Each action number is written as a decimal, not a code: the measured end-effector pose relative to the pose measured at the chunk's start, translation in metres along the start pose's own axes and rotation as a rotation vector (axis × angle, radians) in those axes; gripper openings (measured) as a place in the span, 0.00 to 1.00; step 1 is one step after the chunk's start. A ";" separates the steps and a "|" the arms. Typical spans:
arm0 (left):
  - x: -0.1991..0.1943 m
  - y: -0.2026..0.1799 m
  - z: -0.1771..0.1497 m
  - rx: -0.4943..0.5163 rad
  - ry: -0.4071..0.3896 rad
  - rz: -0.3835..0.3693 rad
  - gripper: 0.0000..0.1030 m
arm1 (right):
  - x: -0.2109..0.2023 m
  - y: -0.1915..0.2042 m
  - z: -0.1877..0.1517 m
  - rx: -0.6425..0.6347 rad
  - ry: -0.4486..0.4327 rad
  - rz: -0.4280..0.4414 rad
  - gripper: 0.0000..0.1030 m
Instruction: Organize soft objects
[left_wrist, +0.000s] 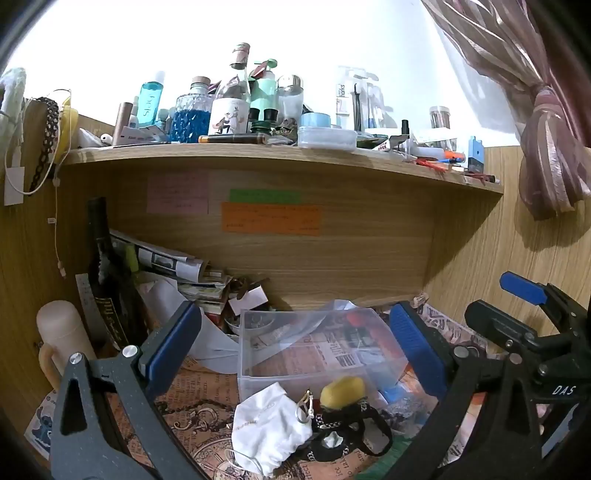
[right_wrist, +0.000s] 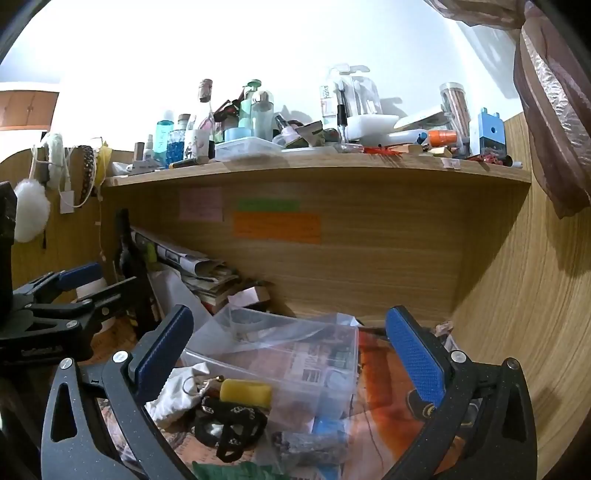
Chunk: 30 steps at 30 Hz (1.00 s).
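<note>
Cluttered desk (left_wrist: 192, 402) under a shelf; both my grippers gape wide, empty. White pouch (left_wrist: 271, 424) lies near, between my left gripper's (left_wrist: 295, 347) fingers; right gripper (right_wrist: 291, 350) sits further right.

Left gripper (left_wrist: 295, 347) and right gripper (right_wrist: 291, 354) both gaping wide, nothing between fingers, side by side, pointing forward.

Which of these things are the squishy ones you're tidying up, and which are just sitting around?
For the job:
white cloth pouch
yellow sponge
black strap with chain
clear plastic box
left gripper and right gripper, both open

Just lying about:
bottles on the shelf
sticky notes
newspapers
curtain
</note>
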<state>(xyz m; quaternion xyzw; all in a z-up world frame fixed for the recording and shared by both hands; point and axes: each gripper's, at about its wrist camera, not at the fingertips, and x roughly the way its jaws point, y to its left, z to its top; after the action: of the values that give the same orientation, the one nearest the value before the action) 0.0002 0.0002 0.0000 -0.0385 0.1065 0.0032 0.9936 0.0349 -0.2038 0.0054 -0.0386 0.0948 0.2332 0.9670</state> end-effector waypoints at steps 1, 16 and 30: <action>0.000 0.000 0.000 0.004 -0.002 0.001 1.00 | 0.000 -0.001 0.000 0.002 0.000 0.000 1.00; 0.000 0.000 -0.001 0.019 -0.005 0.002 1.00 | -0.005 0.001 0.004 0.034 -0.010 0.006 1.00; 0.000 -0.002 0.000 0.024 -0.006 0.001 1.00 | -0.004 -0.001 0.003 0.040 -0.011 0.013 1.00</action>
<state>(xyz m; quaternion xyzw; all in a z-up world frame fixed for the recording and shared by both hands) 0.0003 -0.0019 -0.0003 -0.0263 0.1035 0.0027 0.9943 0.0318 -0.2058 0.0096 -0.0174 0.0942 0.2379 0.9666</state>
